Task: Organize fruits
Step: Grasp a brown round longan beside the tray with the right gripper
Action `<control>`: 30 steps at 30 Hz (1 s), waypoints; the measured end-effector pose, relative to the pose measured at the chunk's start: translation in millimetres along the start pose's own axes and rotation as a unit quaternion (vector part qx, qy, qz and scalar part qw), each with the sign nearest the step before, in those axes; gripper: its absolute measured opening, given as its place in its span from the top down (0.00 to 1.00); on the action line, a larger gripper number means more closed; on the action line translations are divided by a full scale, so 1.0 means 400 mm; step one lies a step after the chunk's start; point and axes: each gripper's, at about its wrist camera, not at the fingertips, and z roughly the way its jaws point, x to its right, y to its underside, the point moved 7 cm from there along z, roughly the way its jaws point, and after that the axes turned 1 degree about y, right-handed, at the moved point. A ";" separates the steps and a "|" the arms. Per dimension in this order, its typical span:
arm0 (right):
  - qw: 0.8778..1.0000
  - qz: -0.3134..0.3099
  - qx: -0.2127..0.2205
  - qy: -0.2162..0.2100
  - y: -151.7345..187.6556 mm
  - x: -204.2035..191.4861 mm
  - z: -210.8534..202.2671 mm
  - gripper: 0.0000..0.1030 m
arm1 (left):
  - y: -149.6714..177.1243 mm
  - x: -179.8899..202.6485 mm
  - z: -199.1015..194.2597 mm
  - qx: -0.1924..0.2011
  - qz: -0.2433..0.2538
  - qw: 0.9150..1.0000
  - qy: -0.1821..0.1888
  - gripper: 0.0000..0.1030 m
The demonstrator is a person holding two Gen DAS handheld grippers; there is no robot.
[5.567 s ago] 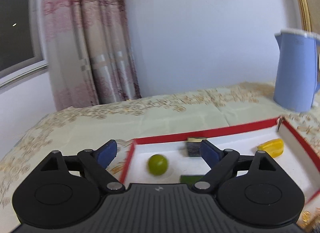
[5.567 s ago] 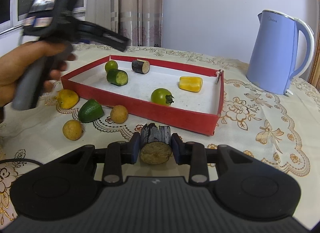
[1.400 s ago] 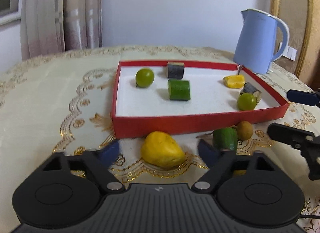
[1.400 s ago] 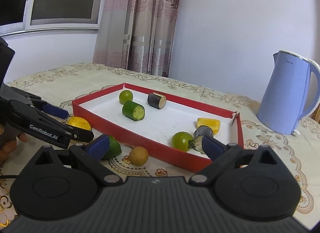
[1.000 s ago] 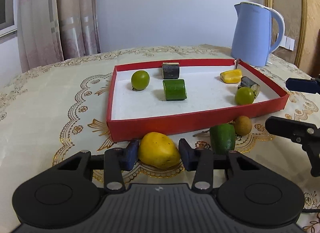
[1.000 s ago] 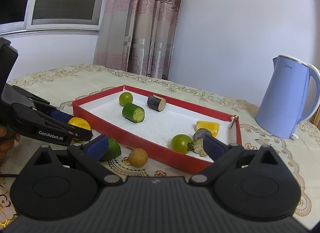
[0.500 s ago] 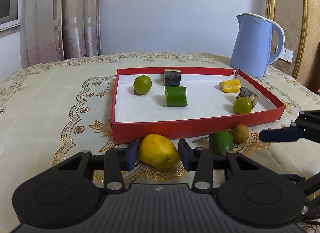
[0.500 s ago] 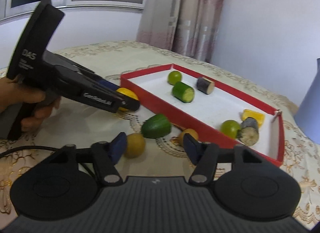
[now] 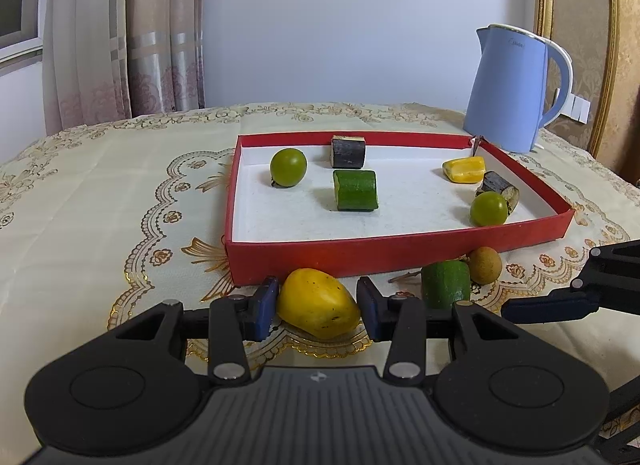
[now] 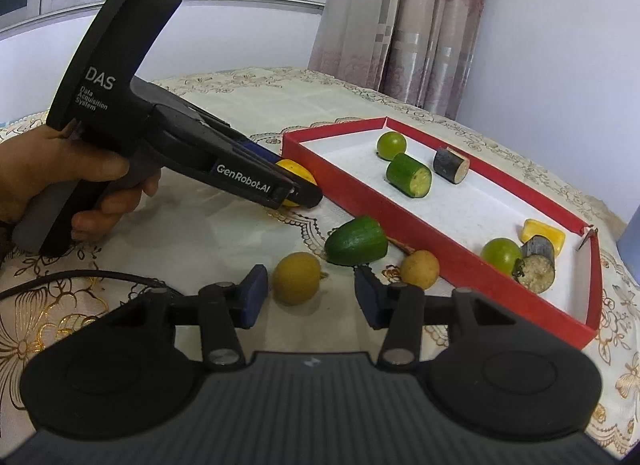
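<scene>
My left gripper (image 9: pixel 317 307) is shut on a yellow mango (image 9: pixel 316 303), held just in front of the red tray (image 9: pixel 392 251); the mango also shows in the right wrist view (image 10: pixel 294 169) behind the left gripper's fingers. My right gripper (image 10: pixel 308 291) is open, its fingers either side of a round brown fruit (image 10: pixel 297 278) on the cloth. A green cucumber end (image 10: pixel 356 241) and a second brown fruit (image 10: pixel 420 269) lie by the tray (image 10: pixel 360 201). Inside the tray are two green tomatoes, a cucumber piece (image 9: pixel 355 190), two dark eggplant pieces and a yellow piece (image 9: pixel 464 169).
A blue electric kettle (image 9: pixel 516 89) stands behind the tray's far right corner. A hand (image 10: pixel 72 185) holds the left gripper's handle at the left, with a black cable (image 10: pixel 80 279) on the cloth. Curtains and a window are behind the table.
My left gripper closed on the yellow mango and keeps holding it. My right gripper swung left and down, and its open fingers now flank the round brown fruit.
</scene>
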 end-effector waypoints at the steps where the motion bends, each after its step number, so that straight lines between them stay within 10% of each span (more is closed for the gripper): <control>1: 1.000 0.000 0.001 -0.003 -0.002 -0.001 0.001 0.56 | 0.000 0.000 0.000 0.000 0.000 1.000 0.000 0.59; 30: 1.000 0.014 -0.016 -0.007 -0.001 -0.001 0.028 0.74 | 0.004 0.001 0.006 -0.003 0.000 1.000 -0.002 0.59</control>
